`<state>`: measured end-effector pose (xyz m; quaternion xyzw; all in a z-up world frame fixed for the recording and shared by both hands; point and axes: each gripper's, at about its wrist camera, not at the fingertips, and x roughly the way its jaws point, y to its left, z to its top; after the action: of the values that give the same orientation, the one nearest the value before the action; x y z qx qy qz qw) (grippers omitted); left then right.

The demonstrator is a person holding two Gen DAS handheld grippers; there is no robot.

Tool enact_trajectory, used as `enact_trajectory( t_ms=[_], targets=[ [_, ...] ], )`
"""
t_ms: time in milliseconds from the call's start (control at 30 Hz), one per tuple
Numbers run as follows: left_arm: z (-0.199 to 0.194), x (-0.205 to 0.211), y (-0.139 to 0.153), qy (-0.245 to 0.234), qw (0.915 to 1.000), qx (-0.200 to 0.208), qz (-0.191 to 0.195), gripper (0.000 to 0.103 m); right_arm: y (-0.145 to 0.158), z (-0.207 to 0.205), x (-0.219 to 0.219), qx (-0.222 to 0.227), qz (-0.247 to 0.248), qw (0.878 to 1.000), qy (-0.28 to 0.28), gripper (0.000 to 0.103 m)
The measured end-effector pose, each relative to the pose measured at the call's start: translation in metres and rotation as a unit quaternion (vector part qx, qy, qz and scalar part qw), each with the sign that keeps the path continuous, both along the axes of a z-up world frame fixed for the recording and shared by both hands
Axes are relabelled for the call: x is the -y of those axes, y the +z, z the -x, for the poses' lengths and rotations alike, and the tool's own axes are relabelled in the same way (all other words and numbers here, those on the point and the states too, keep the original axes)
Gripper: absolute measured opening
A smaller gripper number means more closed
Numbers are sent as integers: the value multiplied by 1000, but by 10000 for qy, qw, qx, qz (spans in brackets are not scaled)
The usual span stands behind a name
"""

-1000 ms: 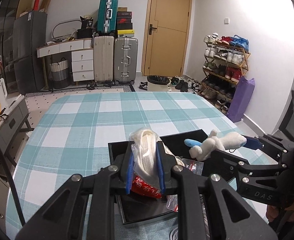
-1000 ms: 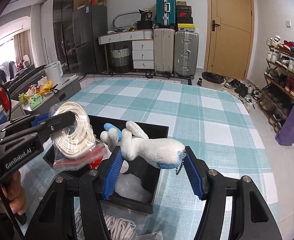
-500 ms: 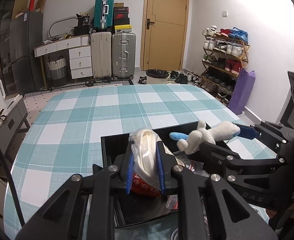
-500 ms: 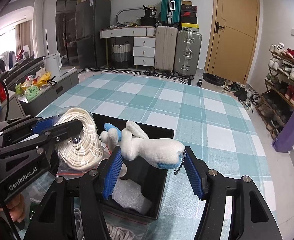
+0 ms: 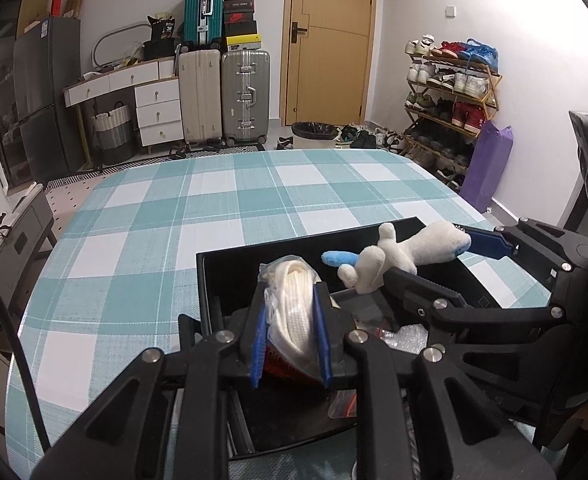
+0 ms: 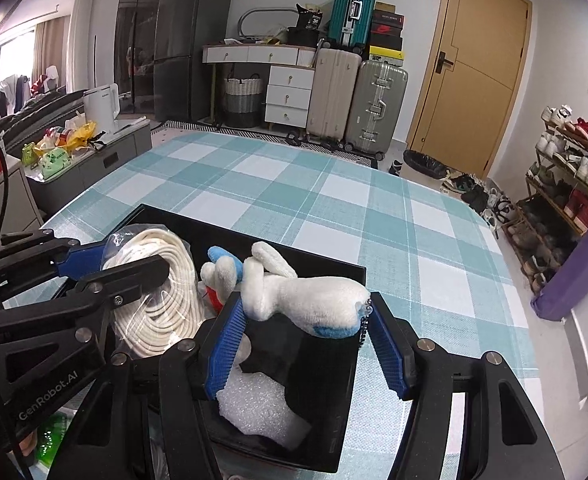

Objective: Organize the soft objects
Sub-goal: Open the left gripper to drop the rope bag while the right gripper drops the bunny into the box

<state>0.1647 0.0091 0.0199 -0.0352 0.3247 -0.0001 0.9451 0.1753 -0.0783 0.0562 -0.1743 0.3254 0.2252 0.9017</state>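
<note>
Both hands have drifted over the black box [image 6: 345, 364]; right gripper [image 6: 307, 344] clamps the plush toy [image 6: 313, 300] lengthwise across its jaws, left gripper [image 5: 290, 336] pinches the bagged rope [image 5: 294, 308].

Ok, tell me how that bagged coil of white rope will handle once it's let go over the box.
The bagged rope is probably floppy: it bulges around the left gripper. Its plastic looks slick, so it might slide. It likely lands softly in the black box.

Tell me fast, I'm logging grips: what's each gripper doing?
Left gripper: shut on the bagged white rope.
Right gripper: shut on the white plush toy.
</note>
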Motion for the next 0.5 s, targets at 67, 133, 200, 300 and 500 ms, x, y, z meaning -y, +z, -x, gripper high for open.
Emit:
enact_trajectory(
  t_ms=[67,133,200,300,500],
  targets=[
    [0,-1,0,15,10000,-3,10,21,0,0,0,8,8,10000,49,61],
    [1,-2,0,27,10000,-5,13,22,1,1,1,9,1,10000,97,61],
    [2,-3,0,55,10000,-3,3,25,1,3,2,4,-5,9999,148,61],
    [6,-6,3,99,9999,26,26,38,2,7,5,-47,-67,9996,284,65],
    [13,-9,8,41,10000,56,66,52,5,20,17,118,6,9994,338,87]
  ],
)
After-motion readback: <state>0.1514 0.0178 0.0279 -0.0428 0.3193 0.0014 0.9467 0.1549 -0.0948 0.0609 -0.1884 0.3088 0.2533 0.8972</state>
